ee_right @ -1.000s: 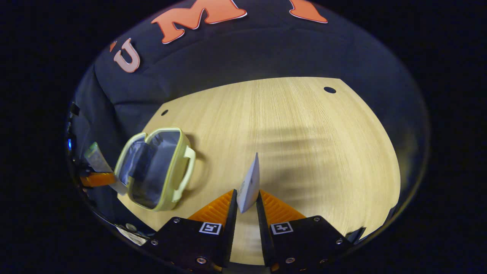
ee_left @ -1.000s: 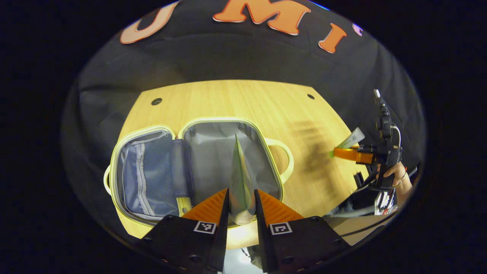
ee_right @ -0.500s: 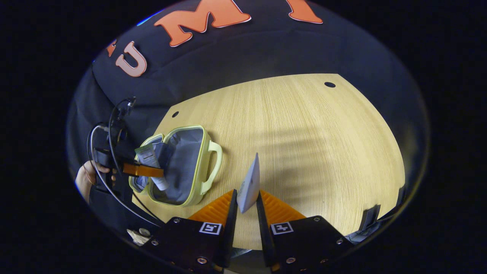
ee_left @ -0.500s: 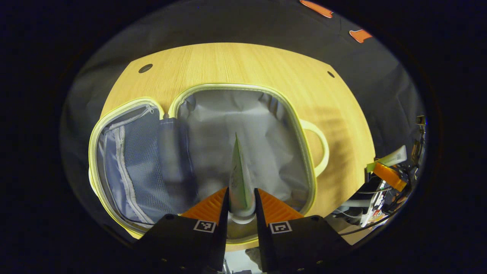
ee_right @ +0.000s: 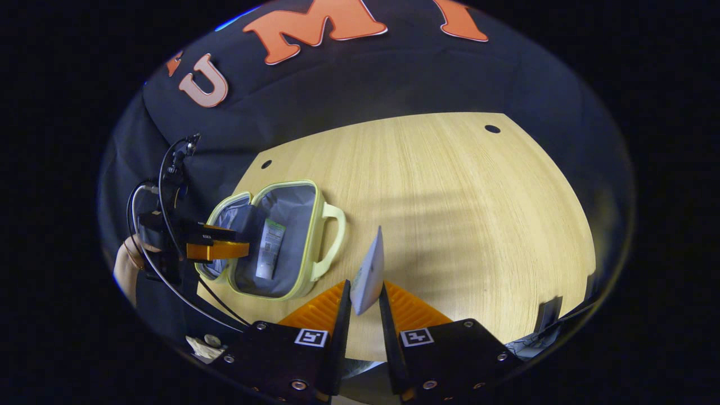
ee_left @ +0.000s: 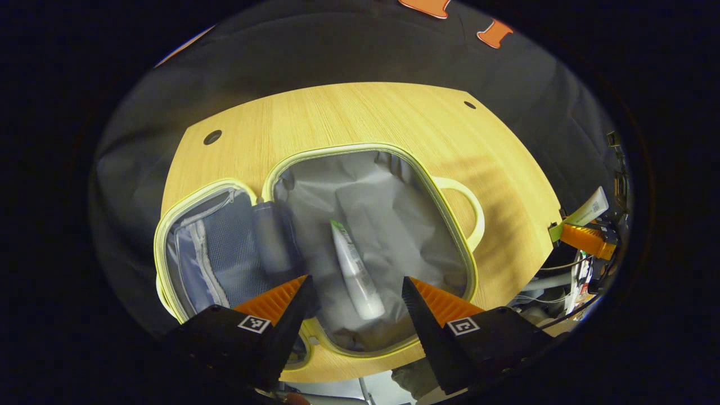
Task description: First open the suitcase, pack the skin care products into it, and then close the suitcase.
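Observation:
The pale yellow suitcase lies open on the wooden table, its grey-lined half on the right and its mesh-pocket half on the left. A white tube with a green end lies loose on the grey lining. Just above it my left gripper stands open, fingers apart on either side of the tube. In the right gripper view the suitcase sits at the left with the tube inside and the left gripper over it. My right gripper is shut on a second white tube, held over the table.
The wooden table has small round holes near its far corners. A hand and cables sit at the left of the right gripper view. The right gripper with its tube shows at the right edge of the left gripper view.
My left gripper has opened and let go of the green-ended tube, which now lies in the suitcase's grey half. The right gripper still holds its tube, barely moved.

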The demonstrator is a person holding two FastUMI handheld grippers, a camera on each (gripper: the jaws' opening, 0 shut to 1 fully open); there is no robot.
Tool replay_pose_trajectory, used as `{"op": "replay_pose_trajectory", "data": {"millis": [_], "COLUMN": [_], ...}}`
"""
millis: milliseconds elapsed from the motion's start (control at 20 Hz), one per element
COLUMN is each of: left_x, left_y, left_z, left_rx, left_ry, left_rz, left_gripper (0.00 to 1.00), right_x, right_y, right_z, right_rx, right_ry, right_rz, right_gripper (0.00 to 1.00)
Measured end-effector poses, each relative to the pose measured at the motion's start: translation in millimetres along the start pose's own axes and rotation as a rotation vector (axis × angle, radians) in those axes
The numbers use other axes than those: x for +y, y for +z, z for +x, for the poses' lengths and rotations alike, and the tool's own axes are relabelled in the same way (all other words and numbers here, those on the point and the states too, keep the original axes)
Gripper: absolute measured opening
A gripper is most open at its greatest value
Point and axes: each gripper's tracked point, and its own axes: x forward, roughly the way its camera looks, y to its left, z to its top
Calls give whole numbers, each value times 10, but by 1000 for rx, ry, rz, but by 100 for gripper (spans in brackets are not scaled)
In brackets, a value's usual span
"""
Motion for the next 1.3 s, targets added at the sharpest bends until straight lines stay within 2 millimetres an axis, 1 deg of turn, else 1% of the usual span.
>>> {"op": "replay_pose_trajectory", "data": {"millis": [100, 150, 300, 400, 500, 600, 750, 850, 900, 950, 1000, 1050, 1100, 1200, 1250, 1300], "left_x": [40, 90, 301, 404, 621, 904, 1261, 1345, 1420, 1567, 1656, 1701, 1723, 1794, 1838, 1857], "left_y": [-46, -80, -115, -231, -352, -474, -691, -900, -1013, -1132, -1227, -1299, -1372, -1473, -1507, -1533], "left_z": [-174, -282, -648, -929, -1191, -1393, -1641, -1806, -1895, -1916, -1872, -1802, -1798, -1809, -1793, -1782], "left_rx": [-50, -79, -181, -246, -301, -344, -380, -385, -379, -370, -367, -364, -360, -350, -345, -341], "left_ry": [-9, -4, 41, 55, 63, 88, 147, 182, 187, 182, 179, 176, 178, 193, 198, 195], "left_rz": [-36, -49, -95, -149, -214, -267, -348, -400, -426, -451, -475, -492, -503, -512, -516, -519], "left_gripper": [98, 98, 98, 98, 98, 98, 98, 98, 98, 98, 98, 98, 98, 98, 98, 100], "right_x": [136, 201, 416, 592, 805, 996, 1322, 1518, 1579, 1581, 1571, 1534, 1508, 1449, 1436, 1437], "right_y": [21, 44, 149, 259, 318, 348, 298, 217, 165, 114, 69, 36, 3, -51, -69, -70], "right_z": [15, 25, 64, 112, 165, 281, 513, 675, 787, 894, 998, 1068, 1143, 1240, 1274, 1300], "right_rx": [3, 4, 6, 1, 18, 56, 116, 163, 185, 204, 226, 240, 251, 268, 270, 272], "right_ry": [19, 28, 49, 62, 84, 91, 116, 136, 137, 122, 104, 83, 62, 29, 18, 13], "right_rz": [-19, -31, -72, -112, -158, -222, -263, -251, -244, -235, -228, -227, -231, -235, -236, -233], "right_gripper": [34, 33, 33, 33, 33, 33, 33, 33, 33, 33, 33, 33, 28, 39, 33, 33]}}
